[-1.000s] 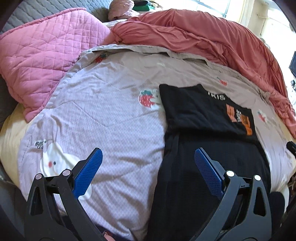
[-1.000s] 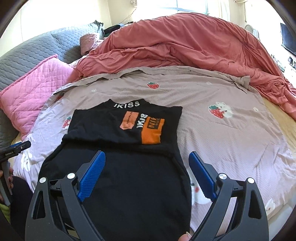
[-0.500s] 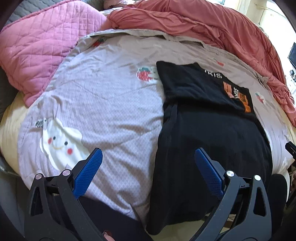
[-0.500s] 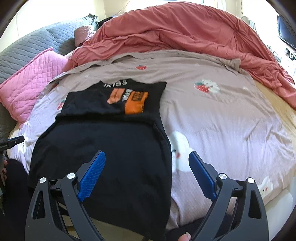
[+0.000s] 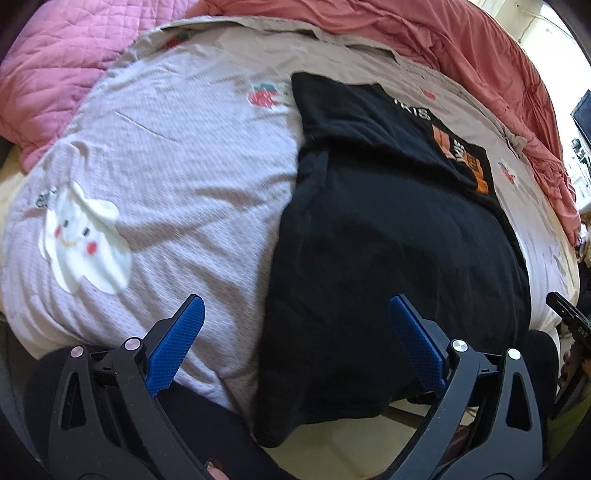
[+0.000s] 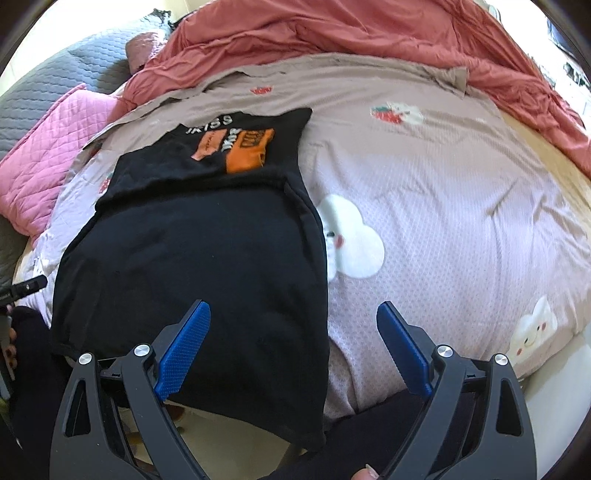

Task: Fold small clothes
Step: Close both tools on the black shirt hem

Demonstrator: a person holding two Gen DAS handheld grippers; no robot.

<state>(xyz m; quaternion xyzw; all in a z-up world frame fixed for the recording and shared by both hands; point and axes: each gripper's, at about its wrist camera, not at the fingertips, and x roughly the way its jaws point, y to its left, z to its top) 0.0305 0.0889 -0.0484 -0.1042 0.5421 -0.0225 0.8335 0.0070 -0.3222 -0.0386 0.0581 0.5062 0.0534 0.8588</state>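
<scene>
A black T-shirt (image 5: 388,240) with an orange and white print lies flat on the bed. Its top part is folded down over the body and its hem hangs over the bed's near edge. It also shows in the right wrist view (image 6: 195,251). My left gripper (image 5: 295,325) is open and empty, above the shirt's lower left corner at the bed edge. My right gripper (image 6: 293,332) is open and empty, above the shirt's lower right corner. The other gripper's tip shows at the edge of each view (image 5: 569,317) (image 6: 26,286).
The shirt lies on a lilac sheet (image 5: 177,155) with strawberry and cloud prints. A pink quilted pillow (image 5: 55,66) is at the far left. A rumpled salmon duvet (image 6: 369,33) lies along the back. Pale floor (image 6: 229,443) shows below the bed edge.
Both grippers have drawn back and lower toward the near bed edge, so the shirt's hanging hem and the floor have come into view. Both stayed open. The shirt has not moved.
</scene>
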